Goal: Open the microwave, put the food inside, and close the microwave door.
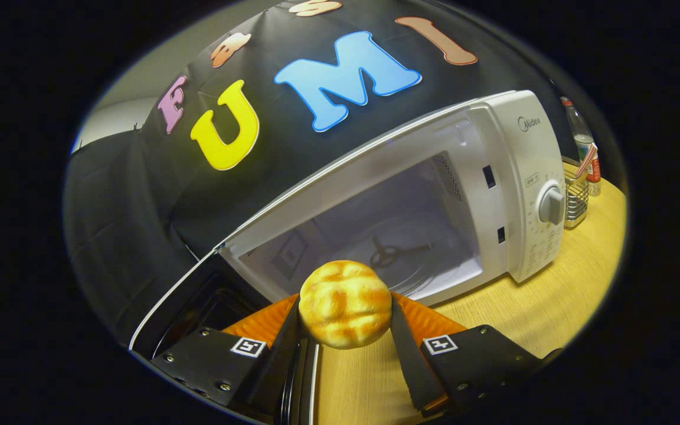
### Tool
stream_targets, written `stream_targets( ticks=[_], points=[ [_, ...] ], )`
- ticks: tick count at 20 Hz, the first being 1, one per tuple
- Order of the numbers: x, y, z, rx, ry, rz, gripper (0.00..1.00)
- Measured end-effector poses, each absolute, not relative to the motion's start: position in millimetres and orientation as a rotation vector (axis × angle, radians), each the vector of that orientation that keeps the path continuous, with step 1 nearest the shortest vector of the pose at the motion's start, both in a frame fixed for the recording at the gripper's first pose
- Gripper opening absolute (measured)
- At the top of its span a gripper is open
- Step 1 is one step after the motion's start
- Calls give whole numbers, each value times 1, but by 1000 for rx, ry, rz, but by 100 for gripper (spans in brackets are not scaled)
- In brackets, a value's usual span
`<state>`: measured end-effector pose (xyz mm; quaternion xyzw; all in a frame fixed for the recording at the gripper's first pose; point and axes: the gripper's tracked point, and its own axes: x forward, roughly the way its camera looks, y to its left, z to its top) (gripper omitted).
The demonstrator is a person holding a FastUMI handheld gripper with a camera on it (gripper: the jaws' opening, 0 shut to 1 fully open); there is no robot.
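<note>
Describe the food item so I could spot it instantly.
Start at the white microwave, its door swung open. Just before its opening, the tool is shut on a round golden bun with a criss-cross crust, the only food here.

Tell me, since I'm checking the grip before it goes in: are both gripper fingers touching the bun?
Touching. In the gripper view the bun sits between the fingers of the gripper, each finger pressed against one side of it with no gap, just in front of the open microwave.
</note>
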<state>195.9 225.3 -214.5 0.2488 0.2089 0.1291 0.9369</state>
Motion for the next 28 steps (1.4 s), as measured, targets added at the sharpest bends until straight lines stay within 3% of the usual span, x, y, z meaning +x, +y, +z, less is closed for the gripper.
stream_targets(
  ticks=[11, 18, 20, 21, 28],
  points=[
    [259, 227, -255, 529, 411, 158, 82],
    [277, 214, -275, 523, 438, 64, 87],
    [277, 213, -268, 526, 421, 65, 90],
    [278, 210, -266, 513, 413, 51, 98],
    [249, 206, -232, 419, 378, 92, 97]
  ],
)
